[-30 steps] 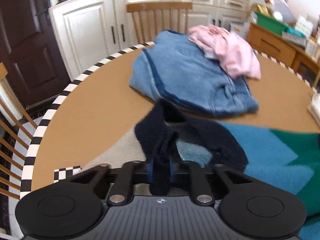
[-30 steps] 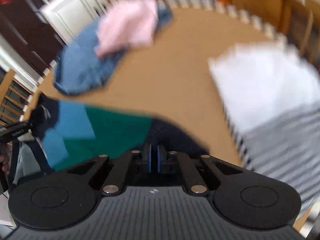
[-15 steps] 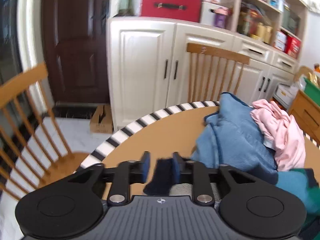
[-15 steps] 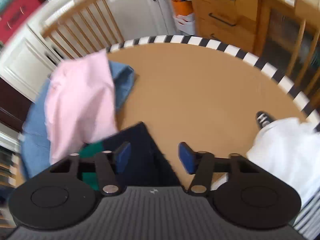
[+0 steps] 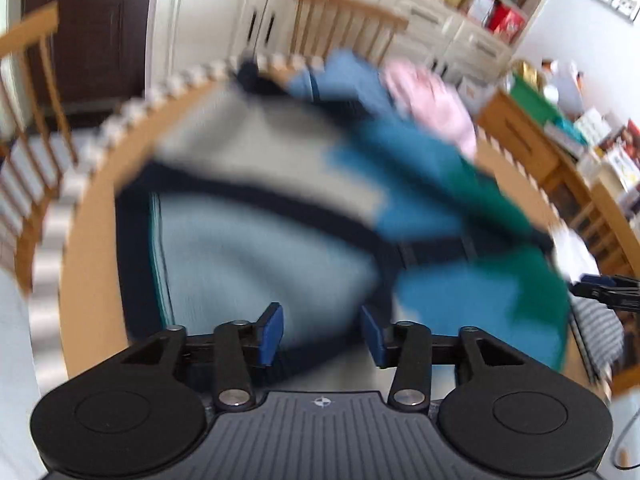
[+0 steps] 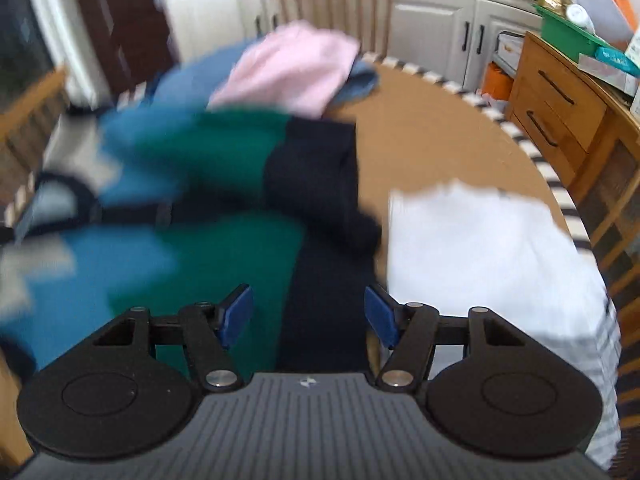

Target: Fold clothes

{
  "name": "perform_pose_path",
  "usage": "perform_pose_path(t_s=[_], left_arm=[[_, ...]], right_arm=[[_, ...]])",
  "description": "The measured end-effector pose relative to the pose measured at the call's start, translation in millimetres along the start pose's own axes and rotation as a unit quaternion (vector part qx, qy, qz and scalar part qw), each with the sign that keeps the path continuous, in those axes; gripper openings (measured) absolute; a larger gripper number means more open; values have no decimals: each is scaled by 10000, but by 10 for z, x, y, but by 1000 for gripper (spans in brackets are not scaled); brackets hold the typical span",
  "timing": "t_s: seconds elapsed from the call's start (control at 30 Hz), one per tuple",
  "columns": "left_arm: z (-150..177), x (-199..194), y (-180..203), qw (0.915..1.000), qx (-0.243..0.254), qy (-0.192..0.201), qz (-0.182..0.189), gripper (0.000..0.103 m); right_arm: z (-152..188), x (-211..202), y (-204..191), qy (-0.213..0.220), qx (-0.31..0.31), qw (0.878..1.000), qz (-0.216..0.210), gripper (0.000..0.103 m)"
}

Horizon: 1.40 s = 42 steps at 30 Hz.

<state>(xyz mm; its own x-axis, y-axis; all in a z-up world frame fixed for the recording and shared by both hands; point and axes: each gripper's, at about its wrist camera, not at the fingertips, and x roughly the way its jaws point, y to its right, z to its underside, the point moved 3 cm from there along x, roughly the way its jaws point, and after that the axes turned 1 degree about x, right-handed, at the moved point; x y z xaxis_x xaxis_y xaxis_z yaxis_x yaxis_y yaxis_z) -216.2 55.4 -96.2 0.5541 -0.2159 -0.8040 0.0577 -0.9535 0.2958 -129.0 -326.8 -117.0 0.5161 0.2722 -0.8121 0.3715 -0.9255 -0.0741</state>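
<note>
Both grippers, left [image 5: 322,330] and right [image 6: 308,315], spread wide (nothing held) above colour-block sweater [image 6: 224,248].

A colour-block sweater [image 5: 432,216] in blue, green, navy and grey lies spread, blurred, on the table.

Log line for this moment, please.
left gripper: open | right gripper: open | colour-block sweater: lying on table, ungripped | views blurred

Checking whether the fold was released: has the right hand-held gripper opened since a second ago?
Yes. The right hand-held gripper was shut on the colour-block sweater a second ago; now its jaws stand wide apart, and the sweater lies on the table.
</note>
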Motion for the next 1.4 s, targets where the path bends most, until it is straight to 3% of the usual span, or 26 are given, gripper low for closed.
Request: perform_pose_path(t_s=[0.1, 0.17, 0.2, 0.23, 0.27, 0.33, 0.37, 0.47, 0.53, 0.6, 0.77, 0.83, 0.9, 1.0, 1.03, 1.1, 1.2, 1.27, 1.4], left_arm=[[419, -52, 94, 9986, -460, -246, 61, 63], [568, -27, 132, 9983, -543, -233, -6, 66], [616, 18, 127, 9979, -613, -208, -24, 66], [641, 46, 105, 9974, -705, -158, -38, 66], [648, 68, 109, 9974, -711, -12, -71, 65], [650, 120, 170, 9982, -458, 274, -267, 51], [645, 149, 223, 9982, -156, 333, -474, 35], [576, 163, 256, 9973, 58, 325, -652, 17], [528, 84, 217, 9968, 51, 311, -739, 15], [517, -43, 180, 9957, 123, 288, -871, 14], [792, -330, 129, 9952, 101, -84, -965, 14], [947, -411, 131, 9953, 51, -201, -943, 15], [1068, -472, 106, 9949, -57, -289, -964, 32], [1085, -635, 42, 9943, -220, -252, -1011, 41], [1037, -736, 14, 9946, -219, -128, -1008, 44], [877, -902, -22, 9945, -129, 204, -1019, 59], [434, -988, 2, 9896, 314, 879, -1098, 75], [88, -853, 57, 9837, 726, 1159, -1164, 75], [-556, -345, 133, 9715, 1481, 1383, -1227, 75]], right_arm=[[225, 119, -59, -145, -156, 9997, 134, 63], [256, 196, -56, -5, 31, 9998, 190, 63], [261, 231, -51, 86, 147, 9996, 216, 54], [243, 244, -58, 134, 233, 9993, 266, 22], [225, 230, -97, 82, 268, 9994, 210, 3], [200, 189, -198, -101, 302, 9995, -23, 4], [197, 101, -260, -79, 231, 9996, -118, 4], [189, -310, -411, 225, -36, 9990, -374, 4], [177, -704, -388, 532, -42, 9975, -460, 4], [245, -1017, -374, 576, -76, 9968, -543, 4], [864, -1117, -378, -350, 46, 9967, -724, 3], [1175, -1027, -388, -703, 250, 9942, -774, 4], [1370, -933, -382, -1028, 400, 9913, -724, 9], [1288, -1018, -261, -978, 566, 9911, -703, 20], [1184, -1093, -181, -769, 572, 9935, -609, 33], [842, -1218, -20, -44, 604, 9974, -390, 52], [180, -1069, 110, 836, 676, 9940, -208, 51], [-211, -749, 139, 1134, 726, 9908, -121, 50], [-684, 131, 143, 729, 920, 9929, 175, 45]])
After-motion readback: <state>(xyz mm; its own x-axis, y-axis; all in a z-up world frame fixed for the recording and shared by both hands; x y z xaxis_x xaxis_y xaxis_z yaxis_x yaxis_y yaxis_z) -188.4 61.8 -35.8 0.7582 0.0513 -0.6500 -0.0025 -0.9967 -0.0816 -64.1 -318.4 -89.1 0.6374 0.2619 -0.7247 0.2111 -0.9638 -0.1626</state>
